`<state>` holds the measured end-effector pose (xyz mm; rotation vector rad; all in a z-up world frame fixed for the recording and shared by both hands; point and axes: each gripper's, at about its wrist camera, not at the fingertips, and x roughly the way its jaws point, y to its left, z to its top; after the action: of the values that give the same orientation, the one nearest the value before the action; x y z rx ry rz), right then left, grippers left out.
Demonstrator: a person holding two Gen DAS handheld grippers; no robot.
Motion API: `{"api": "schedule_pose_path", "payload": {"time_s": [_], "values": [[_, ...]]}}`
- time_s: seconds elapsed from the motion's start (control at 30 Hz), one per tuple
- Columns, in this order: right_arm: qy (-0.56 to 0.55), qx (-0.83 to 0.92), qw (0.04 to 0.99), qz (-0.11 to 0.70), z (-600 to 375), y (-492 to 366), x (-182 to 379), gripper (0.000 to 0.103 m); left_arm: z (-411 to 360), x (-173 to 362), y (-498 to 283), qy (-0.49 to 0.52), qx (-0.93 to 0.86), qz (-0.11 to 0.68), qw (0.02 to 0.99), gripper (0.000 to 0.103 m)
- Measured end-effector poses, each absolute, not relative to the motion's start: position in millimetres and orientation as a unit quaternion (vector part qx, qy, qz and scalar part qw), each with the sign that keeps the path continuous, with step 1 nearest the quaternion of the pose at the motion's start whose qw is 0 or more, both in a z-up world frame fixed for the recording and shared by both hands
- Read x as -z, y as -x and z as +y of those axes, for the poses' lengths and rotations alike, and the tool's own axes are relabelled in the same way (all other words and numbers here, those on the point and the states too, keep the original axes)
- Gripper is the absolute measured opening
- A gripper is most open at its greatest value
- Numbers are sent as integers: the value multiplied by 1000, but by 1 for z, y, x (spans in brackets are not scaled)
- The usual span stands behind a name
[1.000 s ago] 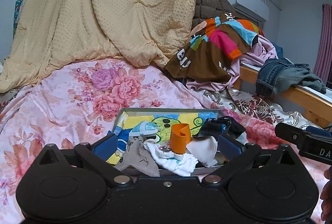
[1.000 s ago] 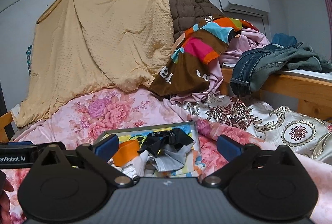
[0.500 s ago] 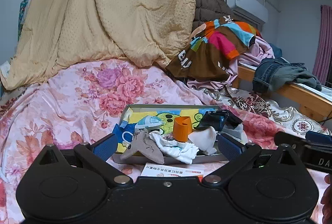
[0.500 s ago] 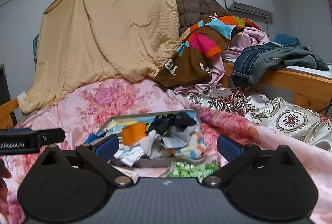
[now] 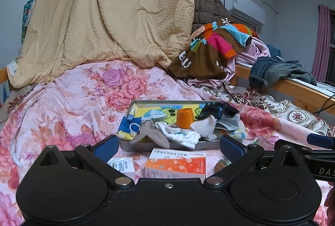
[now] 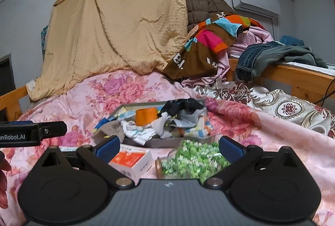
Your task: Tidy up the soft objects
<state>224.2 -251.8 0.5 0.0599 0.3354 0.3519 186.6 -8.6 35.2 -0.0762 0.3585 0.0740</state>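
Both tools, left and right, hang spread apart and empty before a tray of soft clothes on the bed.

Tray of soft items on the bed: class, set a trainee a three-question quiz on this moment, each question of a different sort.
1. True or false: both the left gripper and the right gripper are open and hold nothing.
2. Multiple choice: the orange cup stands A) inside the tray, among the cloths; B) on the orange-and-white box; C) on the wooden bed rail.
3. Fill in: in the right wrist view, the jar lying in front of the tray is filled with small ____ pieces.

Key: 1 true; 2 A; 3 green.
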Motion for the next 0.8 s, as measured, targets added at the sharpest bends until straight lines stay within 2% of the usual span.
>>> {"api": "schedule_pose_path", "payload": {"time_s": [0.8], "values": [[-18,-142,969,199,-249,-184,20,103,20,12,-138,76,-59,211,973,102]]}}
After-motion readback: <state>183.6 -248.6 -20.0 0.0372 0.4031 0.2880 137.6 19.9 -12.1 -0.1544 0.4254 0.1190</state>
